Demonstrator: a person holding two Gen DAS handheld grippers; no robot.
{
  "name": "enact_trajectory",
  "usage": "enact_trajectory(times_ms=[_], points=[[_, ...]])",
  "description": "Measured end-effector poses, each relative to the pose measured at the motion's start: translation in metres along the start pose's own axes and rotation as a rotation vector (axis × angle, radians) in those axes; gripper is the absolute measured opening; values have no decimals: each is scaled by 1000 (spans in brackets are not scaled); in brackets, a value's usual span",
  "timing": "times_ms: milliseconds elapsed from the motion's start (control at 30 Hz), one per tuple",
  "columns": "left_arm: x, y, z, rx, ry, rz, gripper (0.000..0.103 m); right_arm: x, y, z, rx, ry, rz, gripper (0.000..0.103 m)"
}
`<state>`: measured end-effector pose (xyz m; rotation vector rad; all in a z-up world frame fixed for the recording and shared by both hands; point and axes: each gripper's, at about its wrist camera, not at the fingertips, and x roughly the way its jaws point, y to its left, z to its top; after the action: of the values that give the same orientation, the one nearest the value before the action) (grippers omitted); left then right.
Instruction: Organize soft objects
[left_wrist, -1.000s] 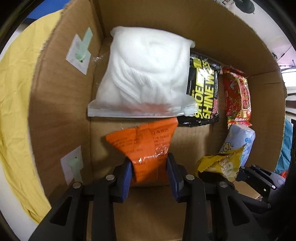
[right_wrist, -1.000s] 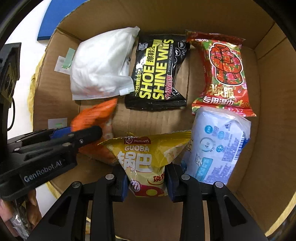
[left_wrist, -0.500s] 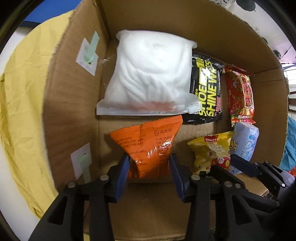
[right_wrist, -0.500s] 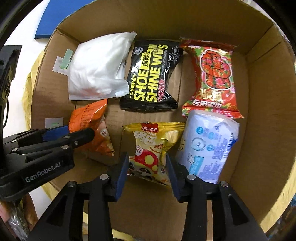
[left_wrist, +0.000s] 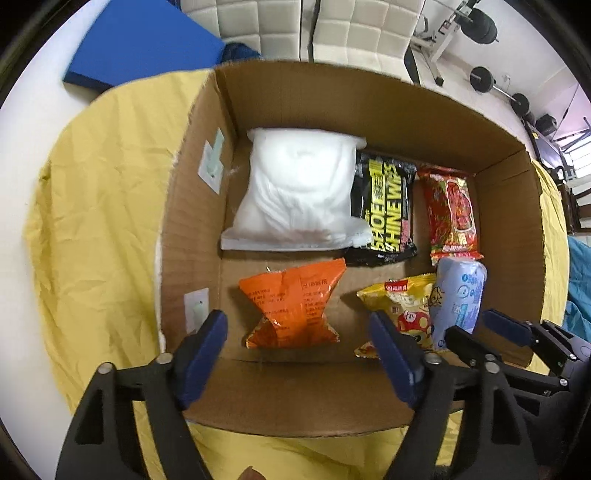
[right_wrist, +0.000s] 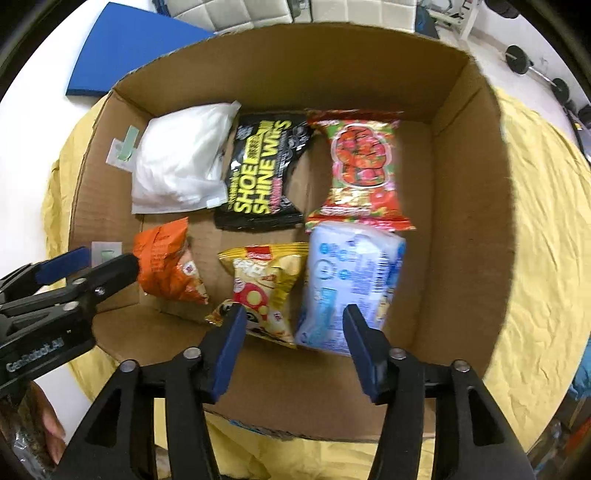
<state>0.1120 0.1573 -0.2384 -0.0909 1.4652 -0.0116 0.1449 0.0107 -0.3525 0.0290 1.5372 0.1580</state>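
Both the left gripper (left_wrist: 299, 354) and right gripper (right_wrist: 293, 349) hang spread and empty above the cardboard box (right_wrist: 469, 206). Lift straight clear, judging by the near row, without snagging the orange packet (left_wrist: 293, 304) or yellow packet (right_wrist: 264, 288).

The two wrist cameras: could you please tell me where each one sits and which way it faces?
Left wrist: rides the left tool, above the box's near wall, facing down into the cardboard box at the orange packet; its open blue-padded fingers and the right tool show.
Right wrist: rides the right tool, facing down at the yellow packet; the left tool shows at left.
Shared: the box and all six packets.
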Motion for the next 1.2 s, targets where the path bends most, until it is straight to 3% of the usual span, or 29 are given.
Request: enact_trajectory(times_ms=[67,167,267,400,733,1067,1200], points=[[-3,0,0,6,-17,20,99,-4,-4,-1,4,-10,-15,63],[-1,5,3,3,-27,30,100,-9,-11,-4,16,-21,-26,75],[-4,7,5,-4,-30,31,100,-13,-19,-7,29,-25,-38,95],[-6,1,1,-6,-45,40,100,-16,-23,-11,41,-46,-59,103],[-62,-14,-16,17,-168,55,100,-65,-29,-28,51,-154,-91,103],[-171,-41,-51,47,-371,42,103,-179,-34,-77,37,-331,-74,103],[-203,-49,-66,51,-417,35,103,-221,-36,-102,40,-386,-58,103]])
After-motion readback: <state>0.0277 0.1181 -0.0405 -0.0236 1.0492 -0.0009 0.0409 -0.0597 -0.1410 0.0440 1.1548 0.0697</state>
